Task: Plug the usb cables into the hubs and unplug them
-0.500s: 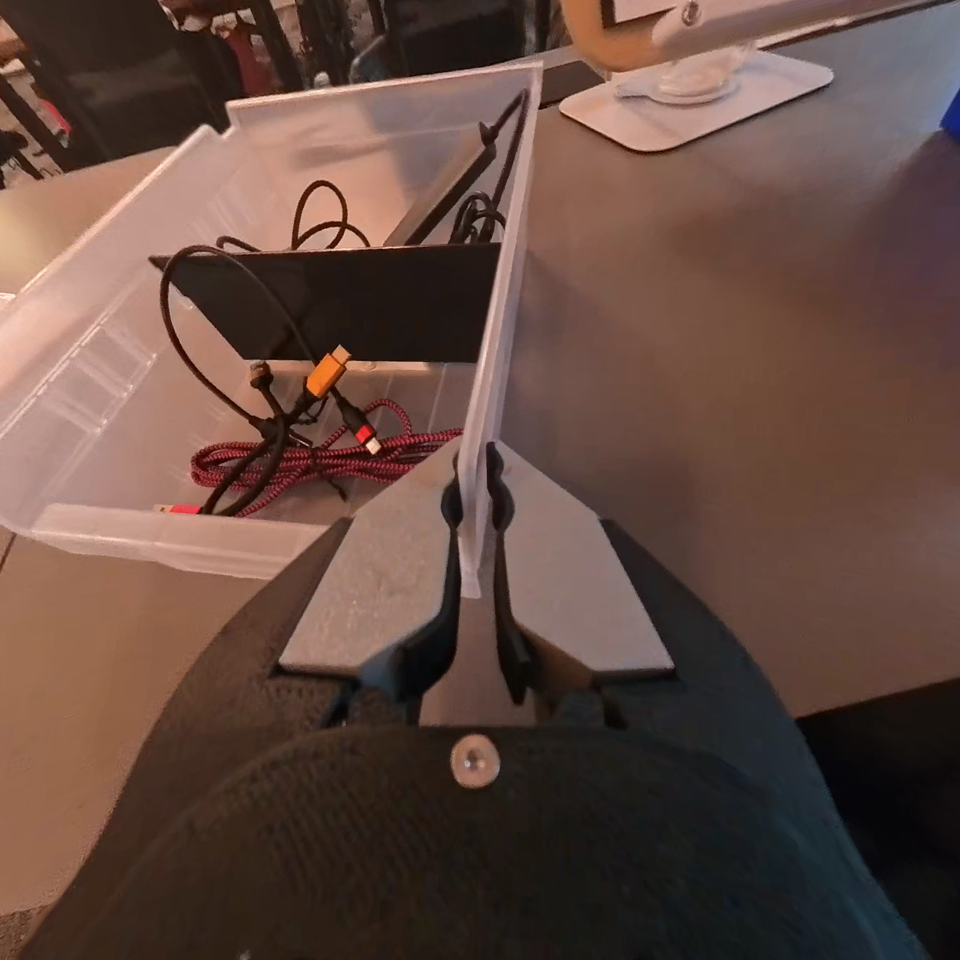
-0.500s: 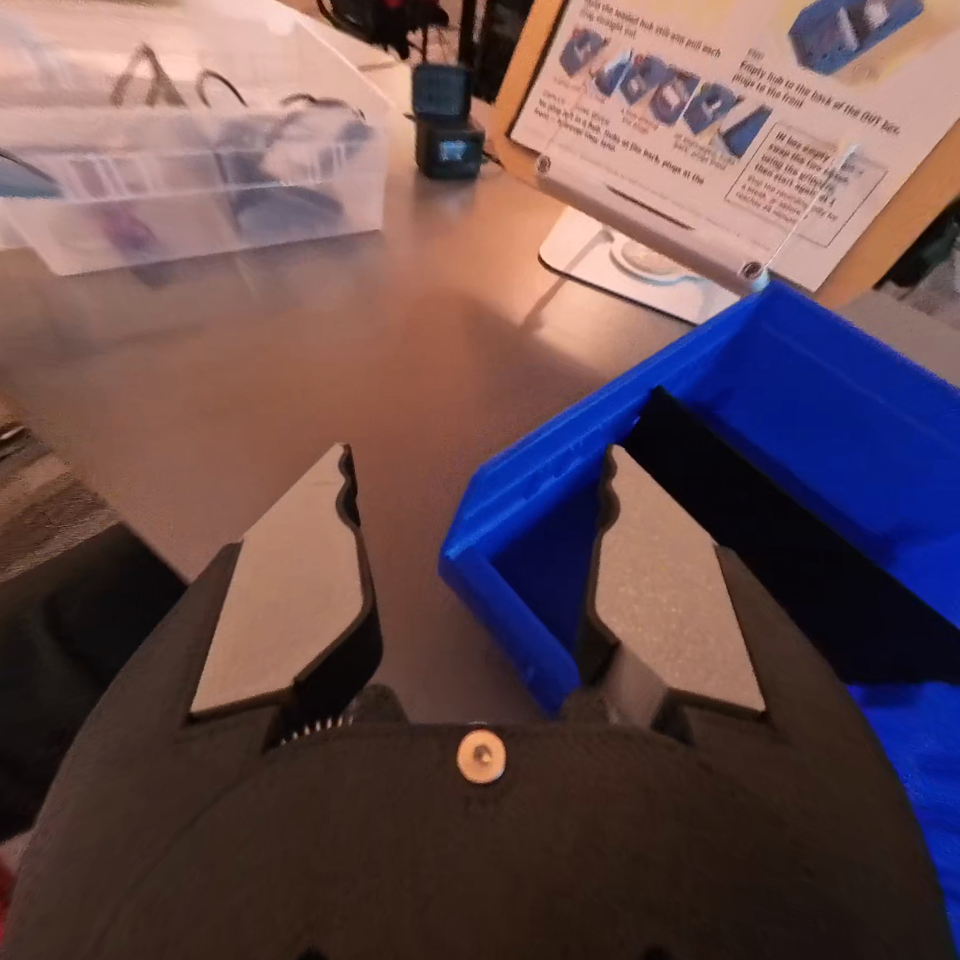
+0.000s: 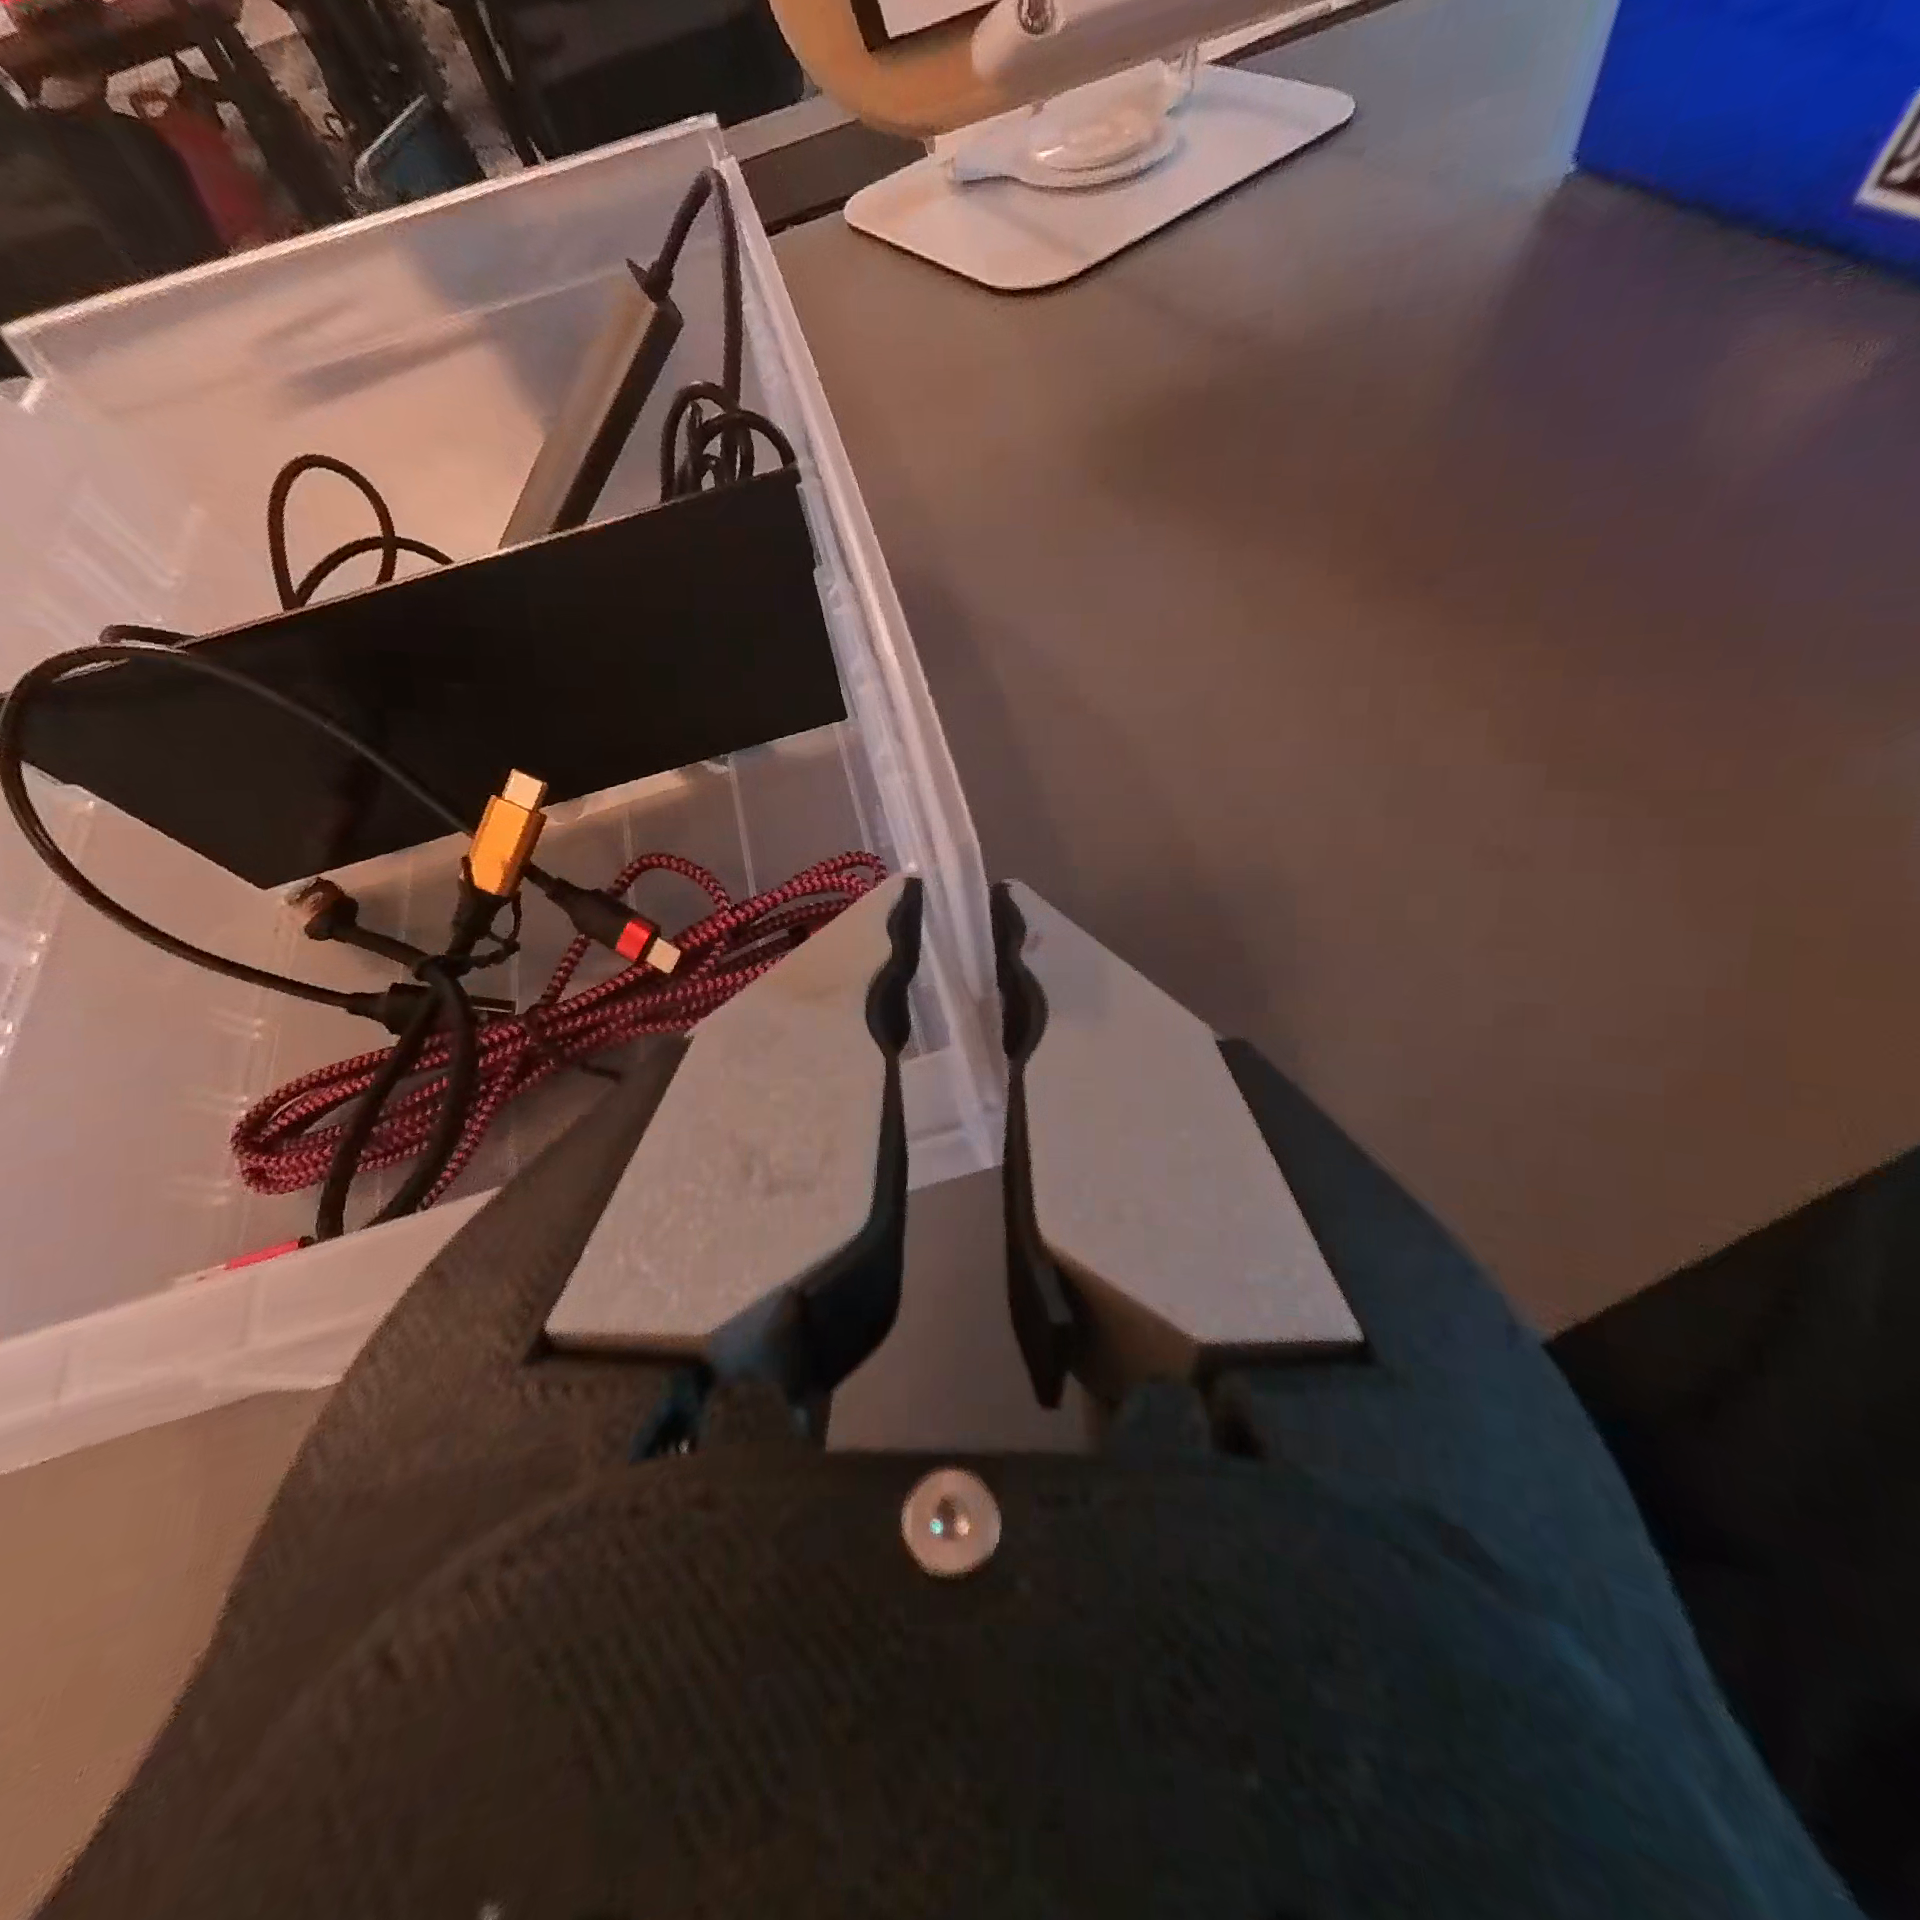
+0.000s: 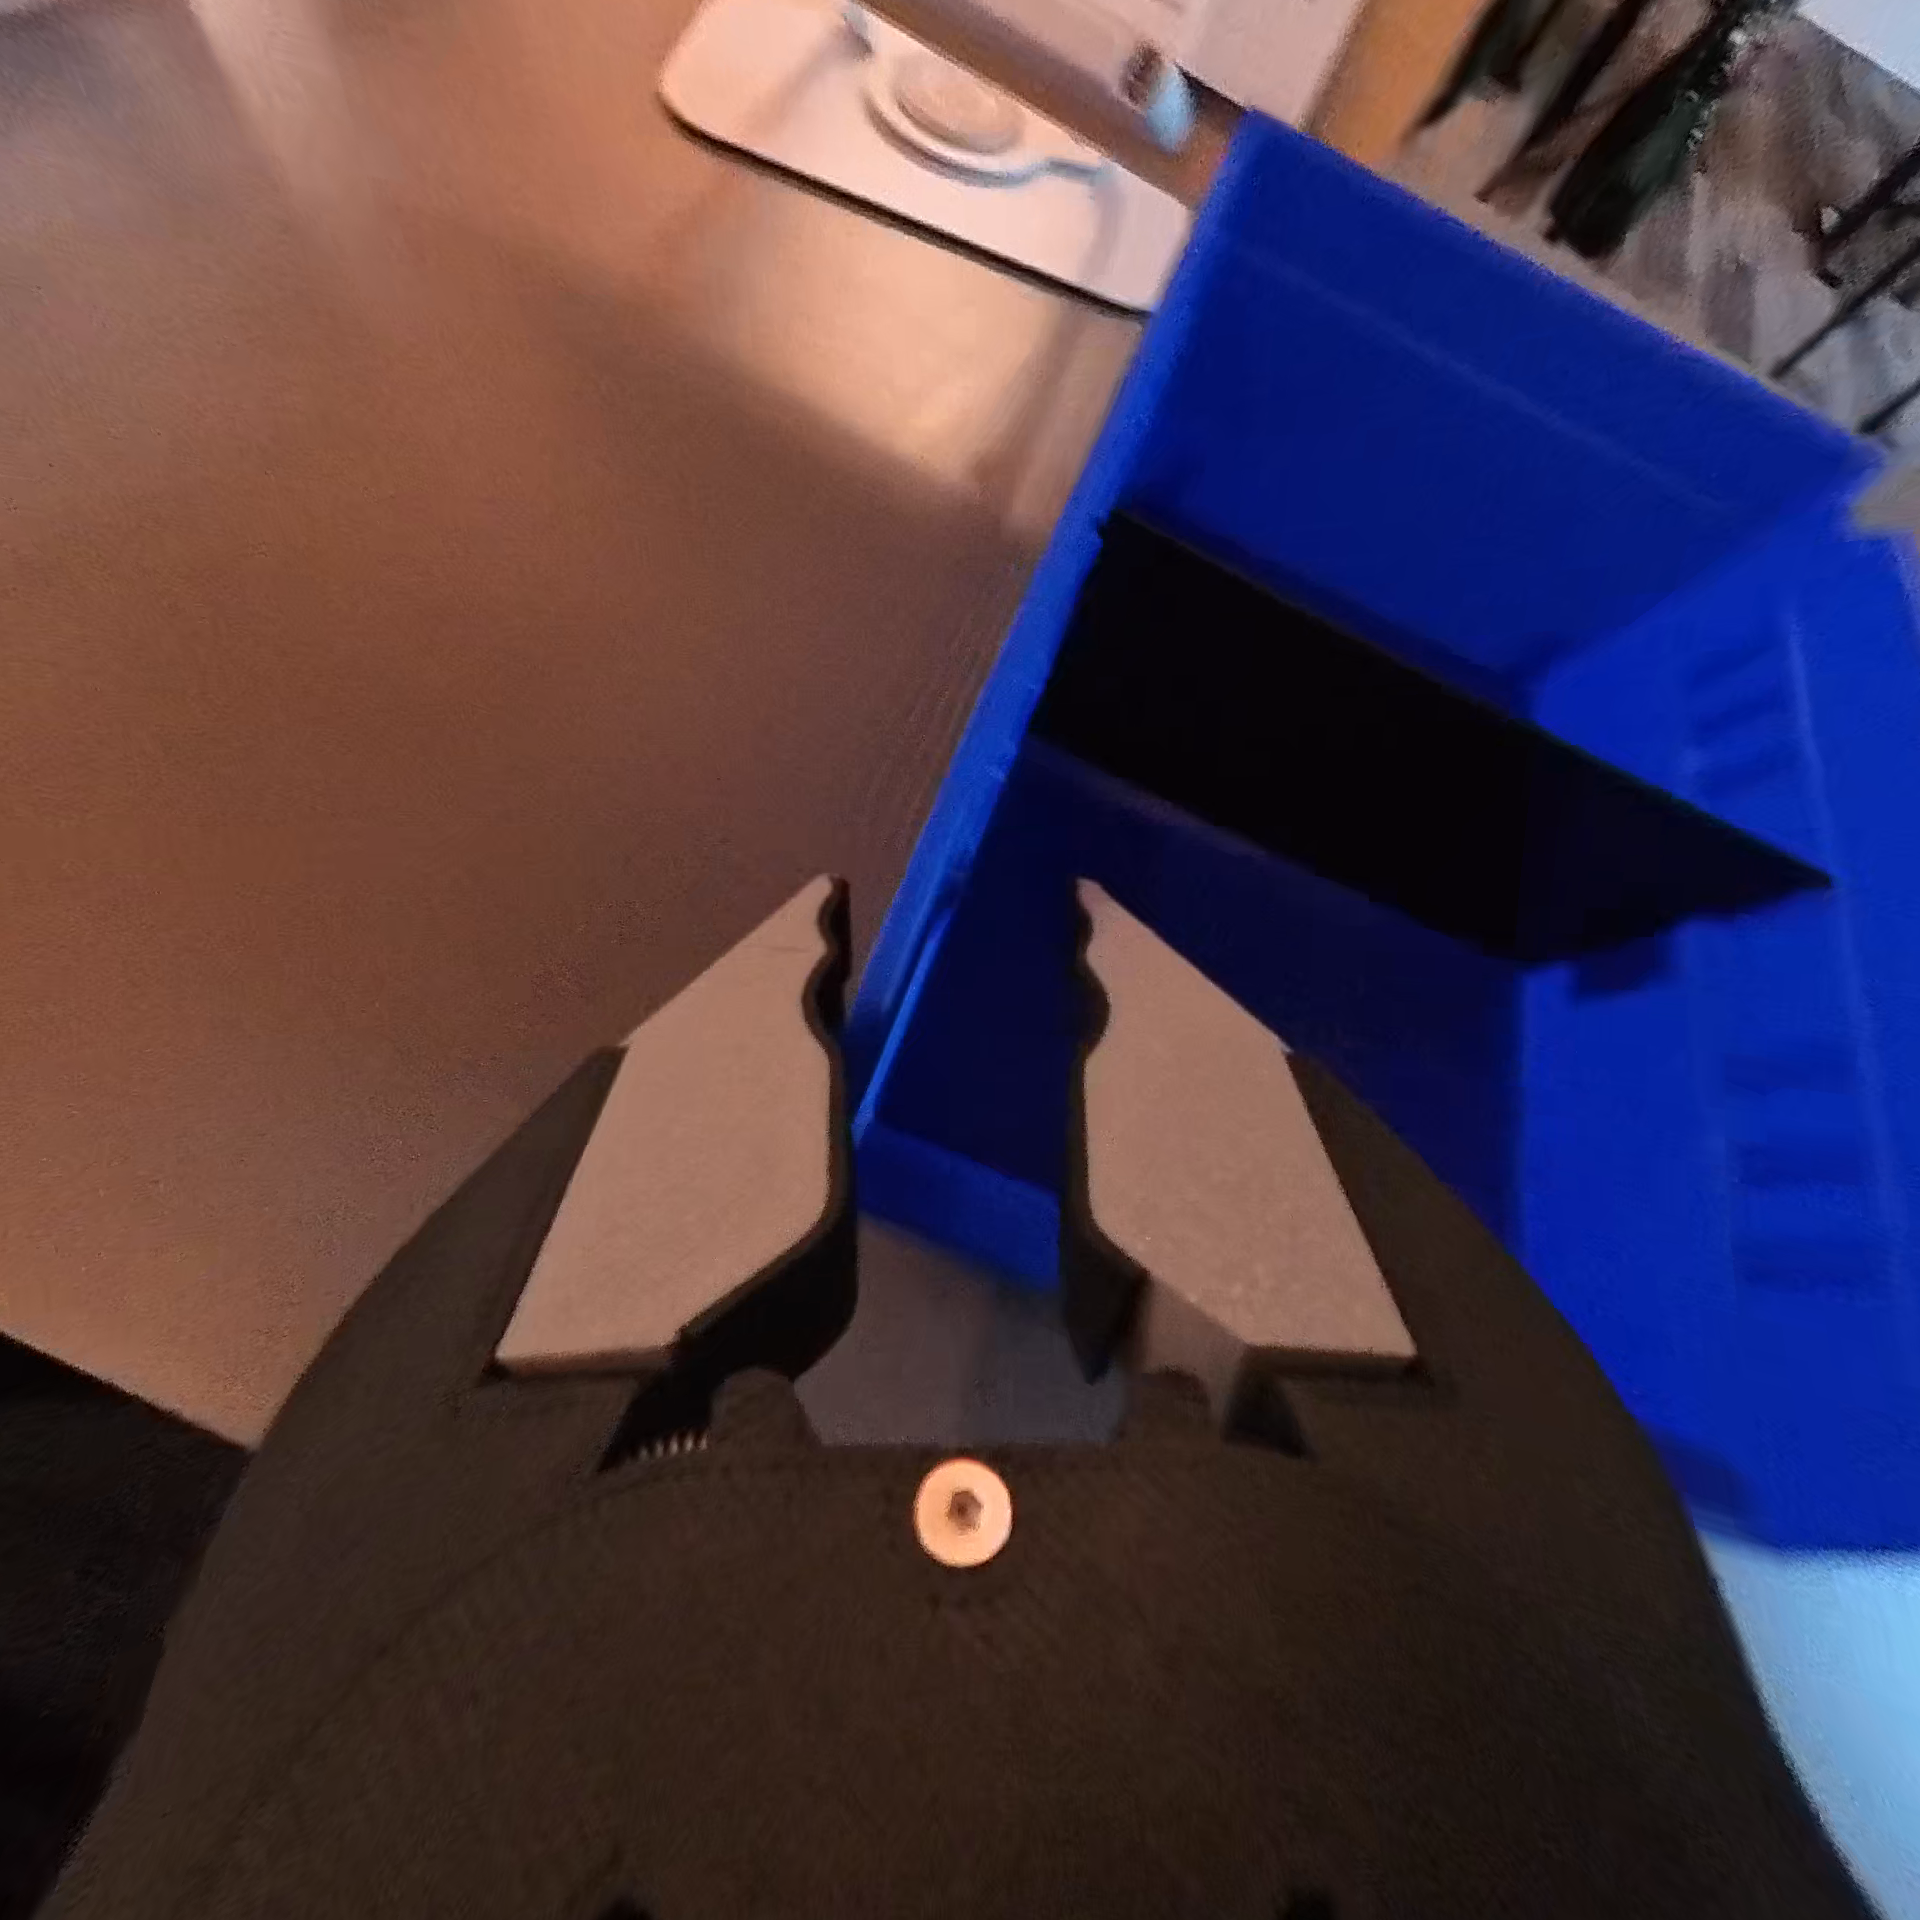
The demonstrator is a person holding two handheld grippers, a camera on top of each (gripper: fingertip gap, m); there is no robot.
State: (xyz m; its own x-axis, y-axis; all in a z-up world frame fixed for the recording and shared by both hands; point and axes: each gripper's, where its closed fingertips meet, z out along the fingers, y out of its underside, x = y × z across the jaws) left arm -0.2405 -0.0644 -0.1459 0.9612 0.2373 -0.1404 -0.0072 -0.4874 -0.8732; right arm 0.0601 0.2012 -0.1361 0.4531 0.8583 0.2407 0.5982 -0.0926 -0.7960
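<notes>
A clear plastic bin in the left wrist view holds a red braided cable, a black cable with an orange plug and a grey hub leaning behind a black divider. My left gripper is shut on the bin's right wall near its front corner. In the right wrist view, my right gripper is open and straddles the left wall of a blue bin near its front corner. That bin has a black divider, and I see nothing else in it.
Both bins stand on a dark table. A white stand base sits at the back between them and also shows in the right wrist view. The blue bin's corner shows at the top right of the left wrist view. The table's front edge is close. One gripper's finger ends stand about 40 centimeters off the other's.
My right gripper has narrowed its jaws around the blue bin's wall and moved nearer to it. The clear bin's wall now slants left between my left fingers, and the stand and blue bin look nearer.
</notes>
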